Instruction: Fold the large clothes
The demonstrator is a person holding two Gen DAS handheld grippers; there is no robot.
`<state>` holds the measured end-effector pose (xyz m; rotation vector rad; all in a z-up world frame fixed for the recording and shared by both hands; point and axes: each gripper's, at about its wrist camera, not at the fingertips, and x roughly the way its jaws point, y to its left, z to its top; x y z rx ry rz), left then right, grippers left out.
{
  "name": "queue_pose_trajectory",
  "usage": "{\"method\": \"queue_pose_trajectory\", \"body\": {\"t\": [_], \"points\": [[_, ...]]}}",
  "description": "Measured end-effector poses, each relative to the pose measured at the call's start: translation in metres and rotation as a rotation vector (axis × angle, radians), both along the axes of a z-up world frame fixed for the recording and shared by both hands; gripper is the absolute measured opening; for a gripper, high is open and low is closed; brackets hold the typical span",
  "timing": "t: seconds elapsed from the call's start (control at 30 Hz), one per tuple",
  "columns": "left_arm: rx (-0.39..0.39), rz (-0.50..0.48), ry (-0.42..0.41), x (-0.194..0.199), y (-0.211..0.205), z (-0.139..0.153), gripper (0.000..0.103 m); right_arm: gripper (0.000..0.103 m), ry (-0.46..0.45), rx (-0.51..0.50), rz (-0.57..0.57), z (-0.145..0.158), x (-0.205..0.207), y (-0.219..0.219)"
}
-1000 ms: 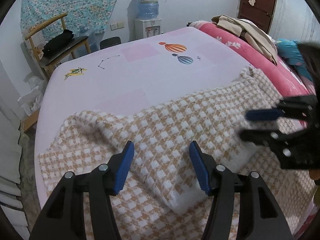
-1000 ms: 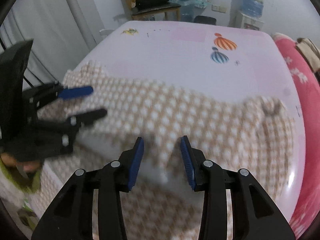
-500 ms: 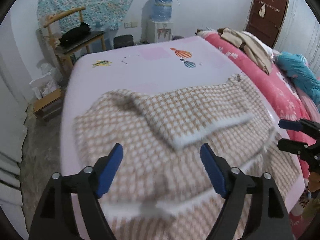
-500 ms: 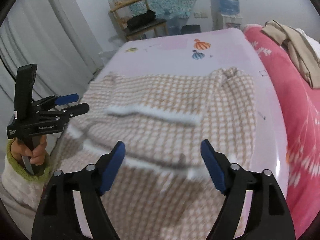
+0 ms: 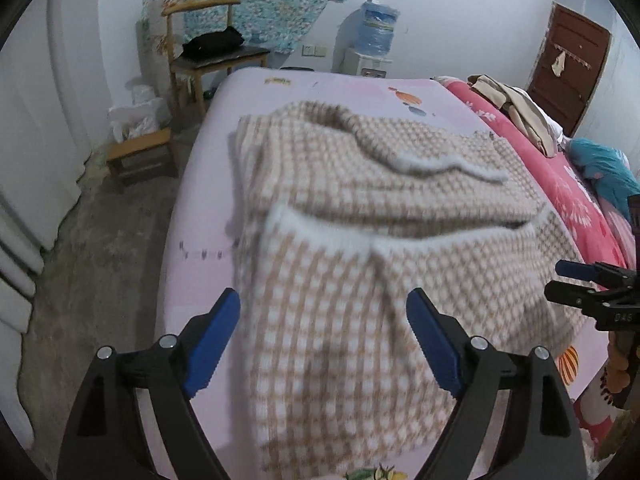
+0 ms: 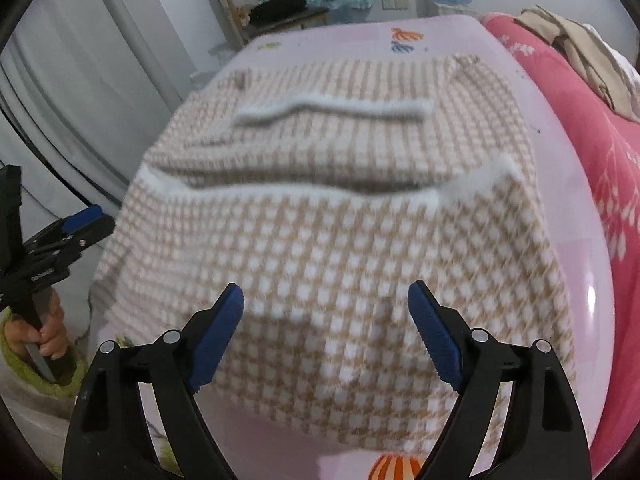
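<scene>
1. Your left gripper (image 5: pixel 323 340) and right gripper (image 6: pixel 326 338) hover over the checked knit sweater (image 5: pixel 360 208), jaws just spread wide and released, nothing between them.
2. The sweater lies on the bed (image 5: pixel 256 92), sleeves already laid across its body, the hem nearest you.
3. For the next fold, you would likely take both hem corners evenly and carry them level toward the collar, keeping the white trim (image 6: pixel 332 110) tucked flat.
4. A pink sheet covers the bed; a wooden chair (image 5: pixel 212 44), water dispenser (image 5: pixel 374 44) and brown door (image 5: pixel 572 68) line the walls.
</scene>
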<state>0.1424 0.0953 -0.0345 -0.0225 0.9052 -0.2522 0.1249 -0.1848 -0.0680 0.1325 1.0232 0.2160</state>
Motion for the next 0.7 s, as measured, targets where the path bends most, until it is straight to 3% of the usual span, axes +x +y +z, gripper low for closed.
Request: {"method": "queue_pose_trajectory", "body": {"t": [0.23, 0.53, 0.7], "points": [[-0.066, 0.021, -0.006, 0.003, 0.012, -0.010, 0.060, 0.080, 0.000, -0.020, 0.013, -0.006, 0.000, 0.006], [-0.094, 0.038, 0.049, 0.049, 0.025, -0.029, 0.036, 0.080, 0.011, -0.024, 0.005, -0.009, 0.001, 0.013], [-0.134, -0.010, 0.056, 0.051, 0.028, -0.028, 0.032, 0.080, 0.018, -0.029, 0.002, -0.010, 0.001, 0.012]]}}
